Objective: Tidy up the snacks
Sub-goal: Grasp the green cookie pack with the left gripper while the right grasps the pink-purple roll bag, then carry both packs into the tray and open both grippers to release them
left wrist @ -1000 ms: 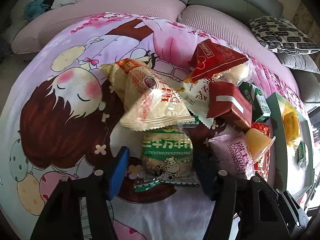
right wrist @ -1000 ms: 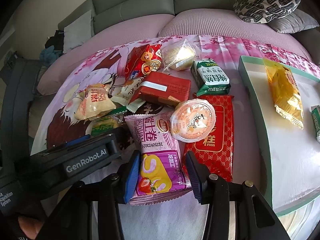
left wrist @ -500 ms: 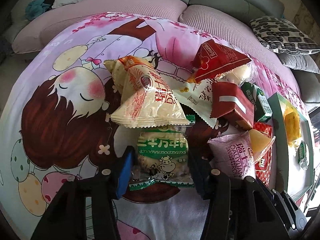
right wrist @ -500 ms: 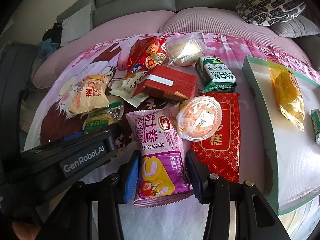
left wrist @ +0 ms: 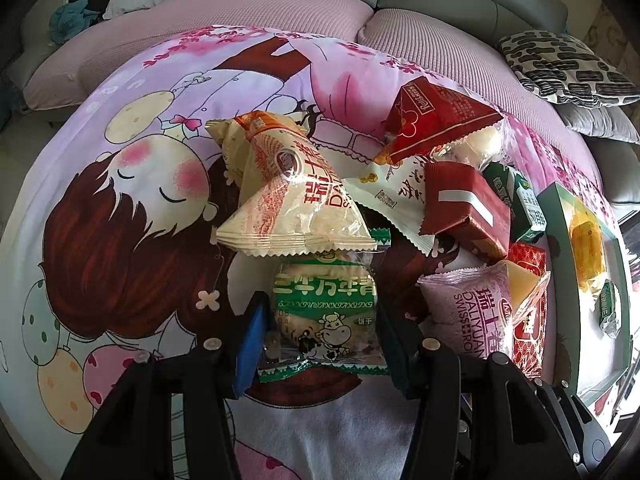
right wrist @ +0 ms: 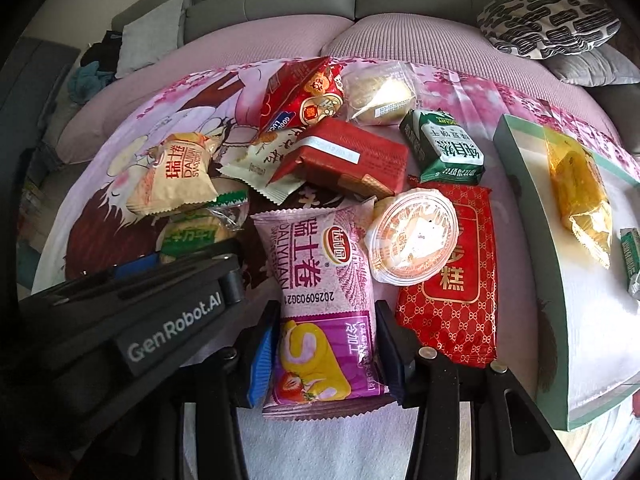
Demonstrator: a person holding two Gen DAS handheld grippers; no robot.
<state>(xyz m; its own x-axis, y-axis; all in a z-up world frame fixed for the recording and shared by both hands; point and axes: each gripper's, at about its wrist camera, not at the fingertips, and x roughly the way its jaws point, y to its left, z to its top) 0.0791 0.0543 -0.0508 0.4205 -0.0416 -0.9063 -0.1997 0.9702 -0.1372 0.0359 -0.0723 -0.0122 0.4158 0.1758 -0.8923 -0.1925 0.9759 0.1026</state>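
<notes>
Snack packs lie heaped on a cartoon-print sheet. My left gripper (left wrist: 320, 344) points steeply down, shut on a green-and-white biscuit pack (left wrist: 326, 308), a pad pressing each side. A cream Swiss roll pack (left wrist: 296, 200) overlaps that pack's far end. My right gripper (right wrist: 324, 356) holds a pink Swiss roll pack (right wrist: 320, 272) between its pads; its jaws are closing on it. The left gripper's black housing (right wrist: 160, 320) sits just left of the right one. A green-rimmed tray (right wrist: 528, 240) at the right holds a yellow pack (right wrist: 580, 184) and a small green pack (right wrist: 632, 256).
A jelly cup (right wrist: 412, 236) rests on a red cake pack (right wrist: 452, 292) beside the pink pack. Behind lie a red box (right wrist: 344, 160), a red pouch (right wrist: 304, 96), a clear-wrapped bun (right wrist: 380, 92) and a green pack (right wrist: 444, 152). Sofa cushions and a patterned pillow (right wrist: 548, 24) ring the sheet.
The left gripper's jaws have narrowed from wide apart onto the green biscuit pack. The right gripper has stayed around the pink pack, tightening slightly.
</notes>
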